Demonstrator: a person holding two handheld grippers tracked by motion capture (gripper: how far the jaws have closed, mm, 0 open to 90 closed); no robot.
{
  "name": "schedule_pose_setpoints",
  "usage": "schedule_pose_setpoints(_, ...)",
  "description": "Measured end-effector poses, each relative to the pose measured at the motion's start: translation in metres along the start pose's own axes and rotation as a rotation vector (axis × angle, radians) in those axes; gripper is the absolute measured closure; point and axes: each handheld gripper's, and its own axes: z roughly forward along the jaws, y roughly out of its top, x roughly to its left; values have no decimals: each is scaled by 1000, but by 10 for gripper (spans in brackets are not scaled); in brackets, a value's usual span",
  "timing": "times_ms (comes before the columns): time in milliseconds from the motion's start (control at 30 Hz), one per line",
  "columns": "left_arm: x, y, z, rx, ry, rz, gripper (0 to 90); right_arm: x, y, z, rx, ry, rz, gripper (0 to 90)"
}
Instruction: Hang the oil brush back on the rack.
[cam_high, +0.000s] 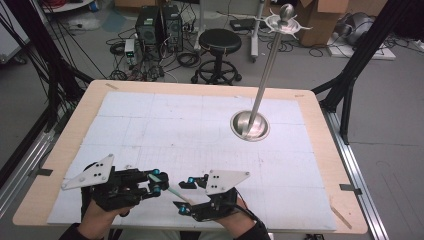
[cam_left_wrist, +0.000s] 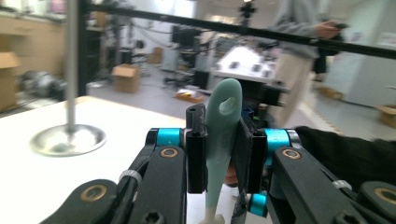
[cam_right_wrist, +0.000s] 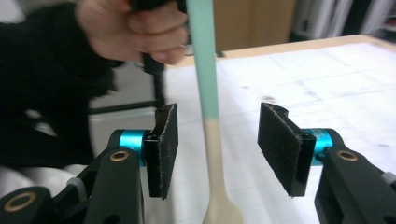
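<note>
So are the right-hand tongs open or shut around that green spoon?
Open. In the right gripper view the right tongs stand wide apart, the spoon passing between without touching either pad.

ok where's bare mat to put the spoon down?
Open: the white mat left of the metal stand and ahead of both tongs; also the right strip below the stand's base. Crowded: the near edge, where the left tongs grip the spoon and the right tongs sit open around its handle.
</note>
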Motion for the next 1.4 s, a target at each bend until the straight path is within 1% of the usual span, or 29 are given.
schedule_pose_setpoints(33, 0, 1, 1, 2, 16, -3, 765, 1, 1, 1, 6, -28, -14, 454)
schedule_pose_setpoints(67, -1, 1, 1, 8, 42, -5, 764, 2, 1, 1, 12, -53, -22, 453)
schedule_pose_setpoints(100, -1, 2, 2, 13, 55, -4, 764, 4, 2, 2, 22, -85, -40, 455)
schedule_pose_setpoints(167, -2, 3, 3, 24, 95, -7, 764, 6, 3, 3, 33, -130, -55, 478)
schedule_pose_setpoints(233, -2, 4, 5, 32, 124, -11, 764, 8, 4, 4, 43, -159, -83, 523)
schedule_pose_setpoints(300, -3, 4, 7, 31, 149, -16, 764, 11, 4, 6, 58, -202, -109, 547)
schedule_pose_setpoints(333, -4, 5, 8, 34, 160, -18, 764, 12, 5, 6, 64, -223, -116, 582)
schedule_pose_setpoints(367, -4, 5, 8, 32, 167, -21, 764, 12, 5, 7, 70, -256, -126, 593)
schedule_pose_setpoints(467, -5, 5, 11, 32, 189, -27, 764, 12, 5, 8, 72, -301, -134, 655)
schedule_pose_setpoints(567, -5, 5, 14, 26, 201, -37, 764, 13, 5, 9, 80, -329, -145, 702)
schedule_pose_setpoints(633, -6, 5, 16, 26, 204, -37, 764, 13, 5, 10, 87, -343, -150, 739)
schedule_pose_setpoints(700, -6, 4, 17, 26, 211, -35, 764, 14, 5, 10, 97, -351, -161, 799)
schedule_pose_setpoints(733, -5, 4, 17, 24, 213, -36, 763, 14, 5, 11, 95, -354, -158, 823)
schedule_pose_setpoints(867, -5, 5, 17, 20, 208, -41, 763, 16, 5, 10, 97, -359, -167, 839)
schedule_pose_setpoints(933, -4, 5, 17, 22, 195, -42, 760, 15, 5, 9, 100, -352, -161, 841)
schedule_pose_setpoints(967, -3, 5, 16, 19, 179, -42, 756, 15, 5, 9, 97, -343, -160, 843)
schedule_pose_setpoints(1000, -1, 5, 16, 10, 161, -51, 710, 14, 5, 9, 93, -330, -148, 844)
schedule_pose_setpoints(1033, 0, 5, 15, 7, 155, -57, 637, 13, 5, 8, 93, -314, -144, 844)
schedule_pose_setpoints(1100, 2, 5, 12, -8, 152, -58, 494, 12, 5, 6, 87, -295, -122, 845)
schedule_pose_setpoints(1133, 4, 5, 9, -16, 143, -63, 434, 10, 5, 5, 80, -279, -107, 845)
schedule_pose_setpoints(1167, 4, 5, 7, -25, 138, -56, 415, 9, 4, 4, 75, -268, -87, 845)
schedule_pose_setpoints(1200, 6, 6, 2, -35, 130, -52, 400, 7, 4, 2, 74, -261, -84, 845)
schedule_pose_setpoints(1267, 7, 6, -4, -47, 120, -44, 369, 4, 3, -1, 56, -242, -55, 845)
schedule_pose_setpoints(1333, 10, 6, -14, -55, 117, -34, 355, -1, 1, -5, 40, -219, -33, 845)
schedule_pose_setpoints(1400, 12, 5, -21, -66, 118, -33, 333, -6, -1, -9, 14, -192, -3, 846)
